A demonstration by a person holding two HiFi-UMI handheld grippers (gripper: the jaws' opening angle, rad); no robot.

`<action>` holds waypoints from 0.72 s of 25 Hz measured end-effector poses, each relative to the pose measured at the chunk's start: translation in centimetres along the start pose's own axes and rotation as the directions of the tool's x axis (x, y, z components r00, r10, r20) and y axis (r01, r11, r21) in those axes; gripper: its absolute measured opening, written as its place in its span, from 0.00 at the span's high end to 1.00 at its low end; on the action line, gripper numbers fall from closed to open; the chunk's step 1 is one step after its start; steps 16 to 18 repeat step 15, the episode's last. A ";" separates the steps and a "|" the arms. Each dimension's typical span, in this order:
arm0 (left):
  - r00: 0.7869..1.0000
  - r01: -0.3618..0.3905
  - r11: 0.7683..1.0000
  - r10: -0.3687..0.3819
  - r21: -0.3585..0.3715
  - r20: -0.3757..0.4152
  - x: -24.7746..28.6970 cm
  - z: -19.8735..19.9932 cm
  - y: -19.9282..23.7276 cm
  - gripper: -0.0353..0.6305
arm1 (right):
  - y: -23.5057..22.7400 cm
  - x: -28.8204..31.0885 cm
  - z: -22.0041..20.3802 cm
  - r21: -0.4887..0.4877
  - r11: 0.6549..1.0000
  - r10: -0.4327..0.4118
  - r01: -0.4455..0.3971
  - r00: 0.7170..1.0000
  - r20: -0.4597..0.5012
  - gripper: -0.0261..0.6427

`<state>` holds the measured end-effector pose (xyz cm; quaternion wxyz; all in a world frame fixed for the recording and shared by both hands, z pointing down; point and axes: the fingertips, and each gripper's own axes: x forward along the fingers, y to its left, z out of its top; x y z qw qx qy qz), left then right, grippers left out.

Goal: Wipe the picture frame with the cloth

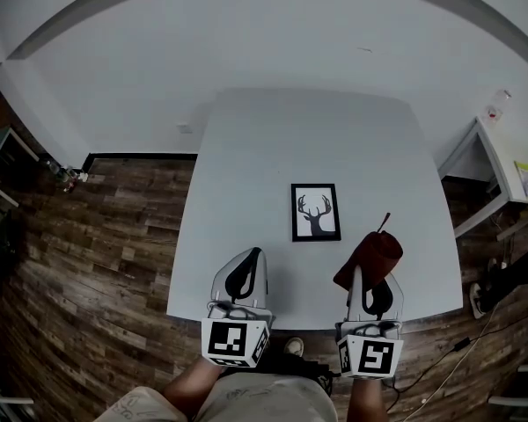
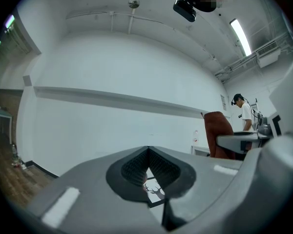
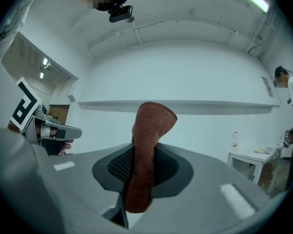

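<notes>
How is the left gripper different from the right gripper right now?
The right gripper is shut on the red-brown cloth, which sticks up from it. The left gripper is shut with nothing in it. The left gripper is left of the picture frame, and the right gripper is to the frame's right. Both are at the white table's near edge, pointing away from the person.

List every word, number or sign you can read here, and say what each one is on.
No readable text anywhere.
Left hand-held gripper and right hand-held gripper: square black-and-white marker patterns, not words.
Picture frame: antlered deer print, no lettering.
Cloth: plain, no label seen.
Papers on the side table: too small to read.
</notes>
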<state>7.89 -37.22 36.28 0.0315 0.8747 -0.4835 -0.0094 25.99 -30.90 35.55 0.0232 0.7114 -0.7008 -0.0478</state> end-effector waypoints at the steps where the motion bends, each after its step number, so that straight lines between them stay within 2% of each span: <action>1: 1.000 -0.001 1.000 0.001 0.000 -0.001 0.0 0.0 0.0 0.94 | -0.1 0.0 0.0 -0.001 1.000 -0.002 0.002 1.000 0.001 0.80; 18: 1.000 -0.006 1.000 0.006 0.000 0.006 -0.5 0.1 -0.1 0.94 | -0.2 -0.4 -0.1 -0.003 1.000 -0.008 0.008 1.000 -0.006 0.80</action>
